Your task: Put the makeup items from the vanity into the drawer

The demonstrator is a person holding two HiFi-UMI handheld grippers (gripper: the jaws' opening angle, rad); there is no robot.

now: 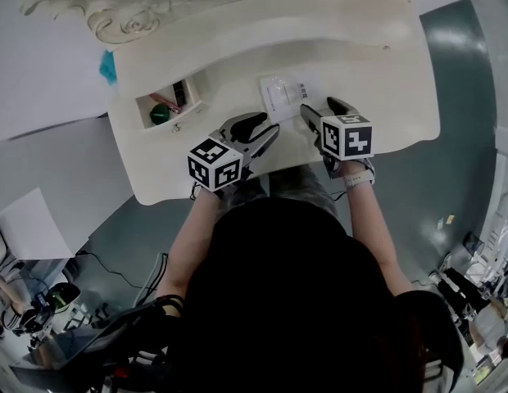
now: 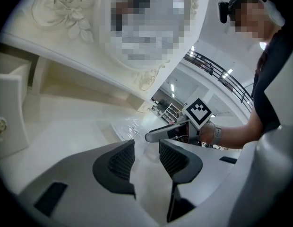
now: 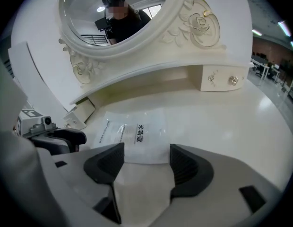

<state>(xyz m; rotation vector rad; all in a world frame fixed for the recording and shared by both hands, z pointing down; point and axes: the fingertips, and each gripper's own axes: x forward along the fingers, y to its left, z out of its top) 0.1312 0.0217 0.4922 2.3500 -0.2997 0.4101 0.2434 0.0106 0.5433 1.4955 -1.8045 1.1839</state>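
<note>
Both your left gripper (image 2: 146, 148) and right gripper (image 3: 146, 155) gape empty, and the flat sachet (image 3: 137, 134), mid-frame in the right gripper view just beyond its jaws, looks light, limp and slippery, so pinch its near edge.

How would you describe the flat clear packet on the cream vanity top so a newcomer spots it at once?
Start at the cream carved vanity table below the oval mirror. On its top, right of the small open drawer, lies a flat clear plastic packet. It is sheet-thin and see-through with dark print, unlike the chunky coloured items in the drawer.
</note>
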